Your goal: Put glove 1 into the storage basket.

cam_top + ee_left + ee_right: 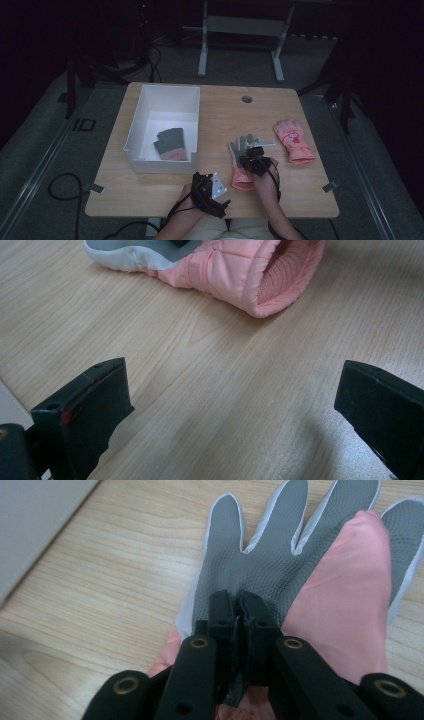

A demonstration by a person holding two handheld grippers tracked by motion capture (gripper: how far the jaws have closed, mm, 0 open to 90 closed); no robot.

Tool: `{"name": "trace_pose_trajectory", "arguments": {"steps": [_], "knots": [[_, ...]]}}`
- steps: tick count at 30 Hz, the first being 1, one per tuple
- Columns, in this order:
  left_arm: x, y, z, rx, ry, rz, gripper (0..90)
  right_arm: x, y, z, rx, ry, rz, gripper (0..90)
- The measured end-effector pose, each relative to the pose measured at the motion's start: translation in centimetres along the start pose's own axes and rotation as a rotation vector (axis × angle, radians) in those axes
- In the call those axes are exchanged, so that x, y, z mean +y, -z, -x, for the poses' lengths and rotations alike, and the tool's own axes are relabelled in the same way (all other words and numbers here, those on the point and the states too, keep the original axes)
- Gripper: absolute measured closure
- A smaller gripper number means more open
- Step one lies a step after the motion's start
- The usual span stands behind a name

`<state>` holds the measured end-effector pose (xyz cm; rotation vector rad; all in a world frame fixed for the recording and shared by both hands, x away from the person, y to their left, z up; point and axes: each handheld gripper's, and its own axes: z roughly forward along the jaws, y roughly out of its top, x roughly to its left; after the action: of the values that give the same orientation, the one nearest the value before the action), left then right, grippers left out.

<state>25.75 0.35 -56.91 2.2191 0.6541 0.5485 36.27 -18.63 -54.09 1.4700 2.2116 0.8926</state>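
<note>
Nearest in the high view, the person's forearms come in from the bottom edge over the near side of the wooden table (150, 197). At the left, the left gripper (209, 192) rests near the table's front edge, just right of a white box (145, 107) that holds a dark glove (170, 142). At the right, the right gripper (254, 159) sits on a pink and grey glove (242, 170) lying palm up in the middle near part of the table, fingers pointing to the far side. A second pink glove (295, 141) lies to its right, apart from it.

From the left gripper view, the two black jaws stand wide apart over bare wood with nothing between them. Beyond them lies the pink cuff (260, 277) of the palm-up glove, its ribbed opening facing the camera.

From the right gripper view, the jaws are pressed together on a small fold of the grey palm fabric (260, 565), pinching it just below the base of the fingers. The glove's pink thumb (350, 595) lies folded across the palm at the right. A corner of the white box shows at the far left.
</note>
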Motion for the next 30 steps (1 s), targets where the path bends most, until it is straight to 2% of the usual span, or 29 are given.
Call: {"name": "trace_pose_trajectory", "arguments": {"steps": [6, 9, 11, 13, 16, 19, 24, 26, 30], "knots": [[0.0, 0.0, 0.0, 0.002, -0.001, 0.002, 1.2, 0.5, 1.9, -0.1, 0.028, 0.025, 0.048, 72.9], [-0.1, 0.0, -0.1, 0.001, 0.003, 0.002, 1.2, 0.9, 3.9, 0.5, 0.053, 0.047, 0.099, 70.1], [-0.1, 0.0, -0.2, 0.0, 0.003, 0.004, 1.2, 1.2, 5.3, 1.3, 0.043, 0.063, 0.124, 70.1], [-0.1, 0.0, -0.2, 0.0, 0.006, 0.005, 1.2, 1.4, 6.3, 2.7, 0.036, 0.062, 0.144, 70.1], [-0.1, -0.1, -0.2, -0.004, 0.009, 0.001, 1.2, 1.7, 7.1, 5.2, -0.02, 0.056, 0.143, 70.4], [-0.1, 0.0, -0.2, -0.005, 0.01, 0.004, 1.2, 1.7, 7.7, 8.1, -0.078, 0.026, 0.145, 70.9], [-0.1, -0.2, -0.2, -0.012, 0.019, 0.0, 1.2, 2.0, 7.8, 12.7, -0.17, -0.041, 0.117, 71.3], [-0.1, -0.3, -0.2, -0.016, 0.019, -0.002, 1.2, 2.3, 7.4, 14.5, -0.195, -0.073, 0.074, 71.4], [-0.1, -0.3, -0.2, -0.014, 0.017, -0.001, 1.3, 3.0, 6.5, 17.0, -0.25, -0.102, 0.026, 67.4]]}}
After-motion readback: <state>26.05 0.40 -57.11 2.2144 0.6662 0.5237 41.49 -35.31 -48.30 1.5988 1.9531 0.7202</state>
